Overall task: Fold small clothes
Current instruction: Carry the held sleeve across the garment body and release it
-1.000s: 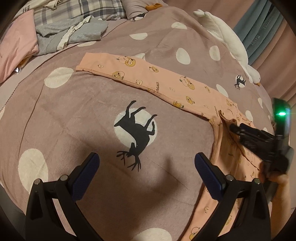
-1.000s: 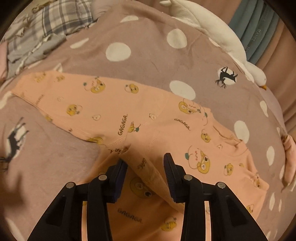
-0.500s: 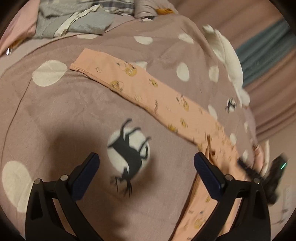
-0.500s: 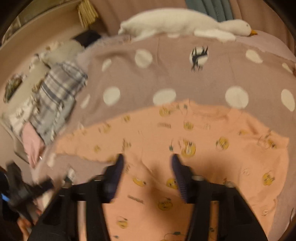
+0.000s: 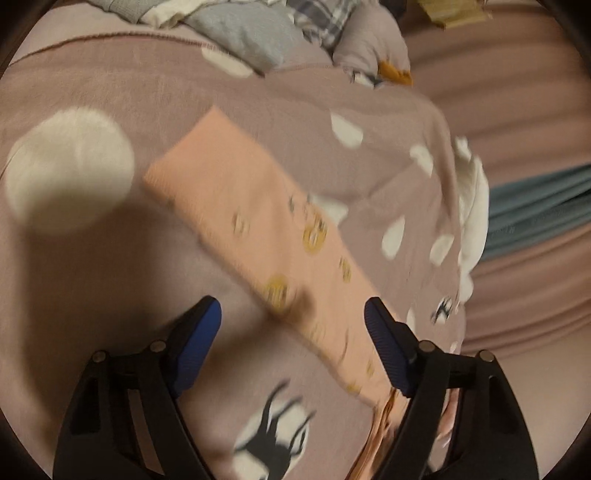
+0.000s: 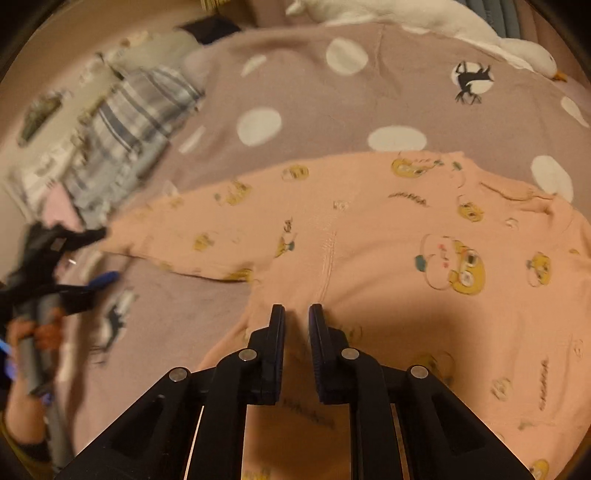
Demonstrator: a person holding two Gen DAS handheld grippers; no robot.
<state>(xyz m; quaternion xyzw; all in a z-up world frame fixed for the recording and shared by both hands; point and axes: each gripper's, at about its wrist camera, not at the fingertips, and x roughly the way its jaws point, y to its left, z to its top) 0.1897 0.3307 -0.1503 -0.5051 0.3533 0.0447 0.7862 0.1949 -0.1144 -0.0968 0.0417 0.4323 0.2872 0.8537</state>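
A peach long-sleeved shirt [image 6: 388, 240] with yellow cartoon prints lies flat on the dotted mauve bedspread [image 6: 314, 99]. My right gripper [image 6: 297, 314] is closing at the shirt's near side below the armpit seam, and its pads pinch a ridge of fabric. The shirt's sleeve [image 5: 251, 218] stretches out over the bedspread in the blurred left wrist view. My left gripper [image 5: 291, 308] hovers over it with jaws wide but closing, the sleeve under the gap and not pressed. In the right wrist view that left gripper [image 6: 103, 254] sits at the sleeve's cuff end.
A pile of plaid and grey clothes [image 6: 129, 122] lies at the bed's far left. A white goose plush [image 6: 424, 14] rests along the far edge, near teal curtains [image 5: 535, 210]. A deer print [image 5: 273, 443] marks the bedspread below the left gripper. A person's hand [image 6: 37, 332] holds the left gripper.
My left gripper swung over to the sleeve and its jaws narrowed. The right gripper's jaws came together on the shirt fabric, and its view turned toward the sleeve side.
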